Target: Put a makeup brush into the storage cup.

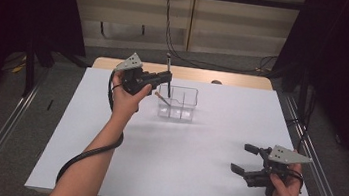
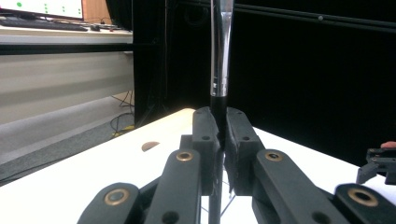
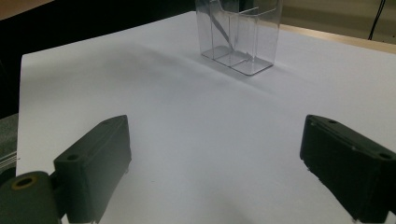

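A thin dark stick with a silver metal sleeve (image 2: 219,51) stands upright between the jaws of my left gripper (image 2: 222,123), which is shut on it. From above, that stick (image 1: 168,64) hangs over the left part of a clear divided box (image 1: 184,104), with my left gripper (image 1: 166,79) just left of the box's rim. Another thin item with an orange-brown end (image 1: 159,96) leans inside the box. My right gripper (image 1: 246,160) rests near the table's front right, open and holding nothing. In the right gripper view its jaws (image 3: 215,172) stand wide apart, facing the box (image 3: 247,42).
The white table top (image 1: 181,149) spreads between the box and my right gripper. A wooden strip (image 1: 235,79) runs along the far edge. Cables (image 1: 187,57) lie on the floor behind. My right gripper (image 2: 380,163) shows far off in the left gripper view.
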A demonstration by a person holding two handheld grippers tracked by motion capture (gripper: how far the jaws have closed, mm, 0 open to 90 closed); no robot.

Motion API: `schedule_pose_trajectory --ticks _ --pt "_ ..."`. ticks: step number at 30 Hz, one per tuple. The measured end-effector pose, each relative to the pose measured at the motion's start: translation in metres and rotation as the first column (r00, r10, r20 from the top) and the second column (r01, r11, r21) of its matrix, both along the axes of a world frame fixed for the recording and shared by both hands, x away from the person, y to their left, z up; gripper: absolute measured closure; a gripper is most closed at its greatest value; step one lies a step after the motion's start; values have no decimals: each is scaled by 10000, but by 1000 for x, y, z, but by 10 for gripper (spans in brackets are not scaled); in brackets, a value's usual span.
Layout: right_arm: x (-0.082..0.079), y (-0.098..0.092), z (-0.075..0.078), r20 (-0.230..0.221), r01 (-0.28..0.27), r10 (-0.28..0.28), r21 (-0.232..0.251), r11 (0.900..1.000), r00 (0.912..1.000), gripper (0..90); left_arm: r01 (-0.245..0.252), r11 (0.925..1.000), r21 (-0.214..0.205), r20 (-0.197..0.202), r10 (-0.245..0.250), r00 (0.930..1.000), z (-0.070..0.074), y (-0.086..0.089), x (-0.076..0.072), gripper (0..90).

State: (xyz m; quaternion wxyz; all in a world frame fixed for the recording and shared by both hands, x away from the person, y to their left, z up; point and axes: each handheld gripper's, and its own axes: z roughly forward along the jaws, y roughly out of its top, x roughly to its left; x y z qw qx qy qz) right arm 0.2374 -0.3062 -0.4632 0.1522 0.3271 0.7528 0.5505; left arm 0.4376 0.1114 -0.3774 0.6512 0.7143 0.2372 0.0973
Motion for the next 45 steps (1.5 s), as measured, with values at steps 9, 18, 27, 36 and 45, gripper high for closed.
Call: schedule_pose_trajectory --ticks 9,18,27,36,45 --pt "0 0 0 -17 9 -9 47 10000 10000 84 -270 9993 277 -33 271 9996 -5 -3 7 837" --pt "0 0 0 -19 3 -3 50 10000 10000 84 -621 9974 370 5 621 9981 -10 -2 12 837" --pt "0 0 1 18 -5 5 50 10000 10000 86 -697 9965 453 -28 698 9976 -15 -4 13 837" --pt "0 0 0 21 -45 45 56 10000 10000 86 -770 9959 470 -71 775 9970 -21 -4 13 837" --pt "0 1 0 30 -75 75 36 10000 10000 86 -768 9959 479 -141 775 9969 -24 -5 12 837"
